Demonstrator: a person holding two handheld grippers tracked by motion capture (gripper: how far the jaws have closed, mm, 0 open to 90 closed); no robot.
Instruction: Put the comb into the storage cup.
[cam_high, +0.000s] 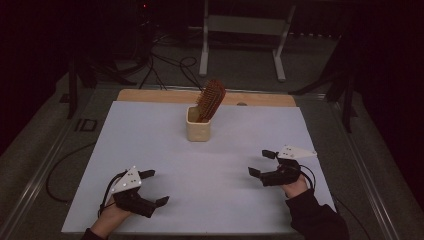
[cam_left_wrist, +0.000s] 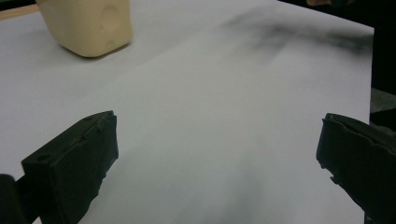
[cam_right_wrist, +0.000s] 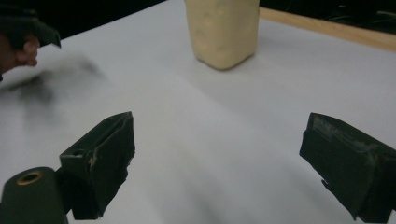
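A cream square cup (cam_high: 198, 127) stands on the white sheet (cam_high: 150, 150) toward the far middle, with a brown hairbrush (cam_high: 210, 100) leaning in it, bristle head up. The cup (cam_left_wrist: 88, 25) sits at the top left of the left gripper view, and the cup (cam_right_wrist: 223, 30) at the top middle of the right gripper view. My left gripper (cam_high: 154, 187) rests near the front left, open and empty, its jaws (cam_left_wrist: 217, 154) wide apart over bare sheet. My right gripper (cam_high: 261, 163) lies near the front right, also open with nothing between its jaws (cam_right_wrist: 217, 161).
The white sheet covers a wooden tabletop whose far edge (cam_high: 150, 95) shows as a tan strip. Cables (cam_high: 165, 70) and a white metal stand (cam_high: 240, 30) are on the floor beyond the table. Dark surroundings flank both sides.
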